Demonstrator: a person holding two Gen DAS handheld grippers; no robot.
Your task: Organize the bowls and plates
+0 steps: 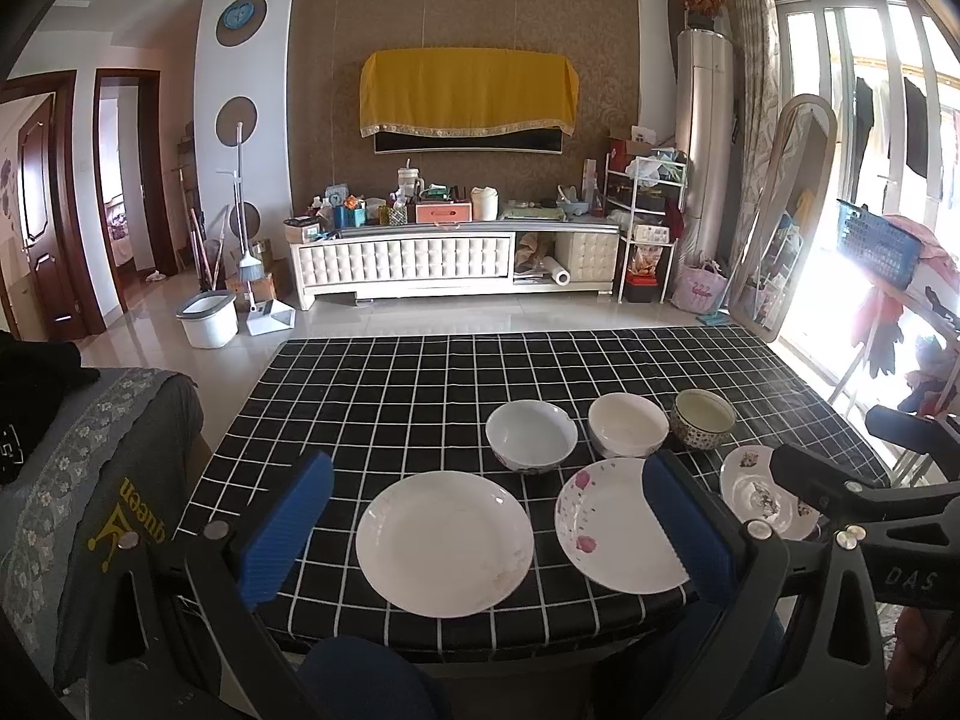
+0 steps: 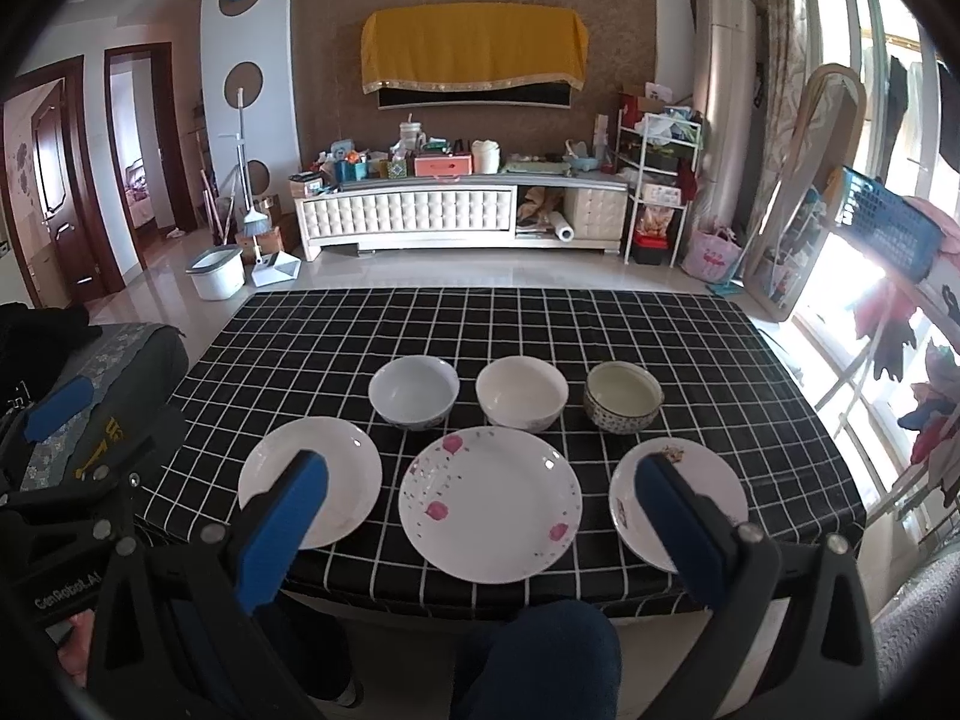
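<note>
1. The desk (image 2: pixel 690 348) has a black cloth with white squares on it.
2. The pink flower plate (image 2: pixel 490 503) lies in the middle of the desk's near edge. It is the landmark here.
3. A plain white plate (image 2: pixel 336 468) lies just left of the pink flower plate, apart from it.
4. A small picture plate (image 2: pixel 708 480) lies just right of the pink flower plate.
5. Three bowls stand in a row behind the pink flower plate: a pale blue bowl (image 2: pixel 414 391) behind and to the left, a white bowl (image 2: pixel 521 393) right behind it, and a dotted bowl (image 2: pixel 624 397) behind and to the right.
6. The left hand-held gripper (image 1: pixel 487 534) hangs over the plain white plate (image 1: pixel 444 543), left of the pink flower plate (image 1: pixel 612 525). Its blue fingers are spread wide and hold nothing.
7. The right hand-held gripper (image 2: pixel 480 525) hangs over the pink flower plate. Its blue fingers are spread wide too, with nothing between them.
</note>
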